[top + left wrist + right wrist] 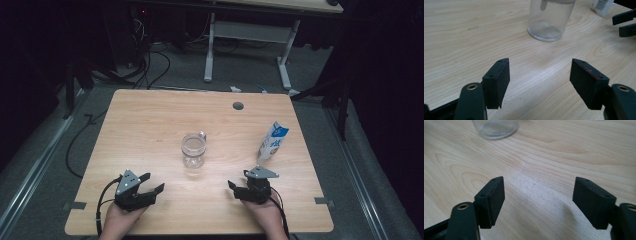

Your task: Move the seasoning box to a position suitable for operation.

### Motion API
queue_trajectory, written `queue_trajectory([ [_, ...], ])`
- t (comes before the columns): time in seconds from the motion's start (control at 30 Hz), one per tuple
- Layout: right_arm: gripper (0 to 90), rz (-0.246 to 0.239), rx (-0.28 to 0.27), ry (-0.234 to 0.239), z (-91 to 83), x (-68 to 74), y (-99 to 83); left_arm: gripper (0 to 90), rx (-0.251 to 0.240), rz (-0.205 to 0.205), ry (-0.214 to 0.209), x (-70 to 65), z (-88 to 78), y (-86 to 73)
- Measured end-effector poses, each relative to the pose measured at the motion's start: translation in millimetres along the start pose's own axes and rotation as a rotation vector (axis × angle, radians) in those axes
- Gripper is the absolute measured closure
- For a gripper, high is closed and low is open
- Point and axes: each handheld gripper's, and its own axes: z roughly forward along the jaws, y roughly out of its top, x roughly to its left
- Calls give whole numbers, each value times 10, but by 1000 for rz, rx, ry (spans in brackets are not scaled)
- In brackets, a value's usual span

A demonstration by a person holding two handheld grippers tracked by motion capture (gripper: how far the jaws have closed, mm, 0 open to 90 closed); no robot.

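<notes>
a clear glass jar [193,150] is stood upright near the middle of the worktop [150,125], its mouth open to the top and a small handle-like tab seen at its far rim; in the left claw view the jar [550,21] is seen ahead, slightly right of centre, and in the right claw view its base [495,127] is seen at the upper left. to the right of the jar, nearer the worktop's right edge, a blue and white carton [273,142] is stood, tilted a little; its lower part with a barcode [602,6] is caught at the top right of the left claw view. a dark round grommet [238,106] is set into the worktop near its far edge. toward the near edge, the left claw [152,183] is held in a hand [119,220] at the near left, its jaws spread wide with nothing between them and pointed toward the jar, well apart from it. the right claw [234,187] is held in the other hand [265,215] at the near right, its jaws likewise spread and empty above bare wood. the right claw's jaws [625,23] are seen at the right edge of the left claw view.
</notes>
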Motion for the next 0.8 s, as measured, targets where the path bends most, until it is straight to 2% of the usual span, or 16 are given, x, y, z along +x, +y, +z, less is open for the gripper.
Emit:
queue_trajectory([
  [0.13, 299, -23, -13, -20, -47, 23, -11, 336, -14, -23, -13, 29, 21, 10],
  [0.2, 310, -25, -25, -24, -77, 24, -17, 346, -6, -34, -18, 34, 48, 9],
  [0.43, 332, -11, -58, -32, -117, -4, -18, 368, 50, -1, -2, 16, 77, 5],
  [0.57, 352, -18, -68, -54, -116, -7, -26, 385, 41, -20, -5, 45, 54, 5],
  [0.8, 356, -16, -63, -52, -116, -15, -29, 417, 40, -34, -10, 64, 63, -4],
])
